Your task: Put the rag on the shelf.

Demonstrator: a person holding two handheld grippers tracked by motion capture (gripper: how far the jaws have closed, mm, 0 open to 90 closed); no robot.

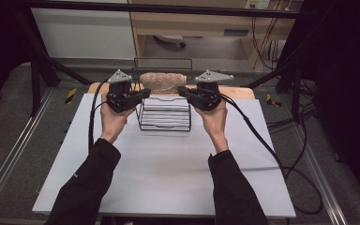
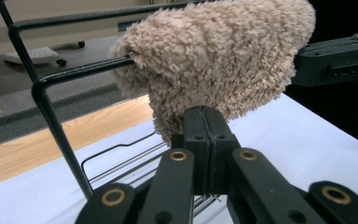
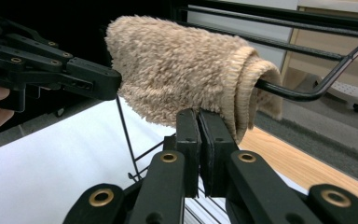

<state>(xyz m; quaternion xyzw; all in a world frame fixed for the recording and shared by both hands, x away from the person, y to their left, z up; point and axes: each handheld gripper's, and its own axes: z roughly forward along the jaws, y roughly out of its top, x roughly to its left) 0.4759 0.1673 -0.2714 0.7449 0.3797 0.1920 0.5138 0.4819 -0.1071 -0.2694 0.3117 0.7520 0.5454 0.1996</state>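
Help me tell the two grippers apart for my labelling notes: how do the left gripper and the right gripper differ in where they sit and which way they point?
The left gripper sits at the left end of the fluffy beige towel, the right gripper at its right end. The left points rightward, the right leftward, so they face each other. Both have jaws shut at the towel's lower edge, and both carry a grey plate on top.

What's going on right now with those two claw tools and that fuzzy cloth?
Left gripper and right gripper shut, one at each end of the towel. Fluffy beige towel draped over the wire rack rail. Nothing in the way.
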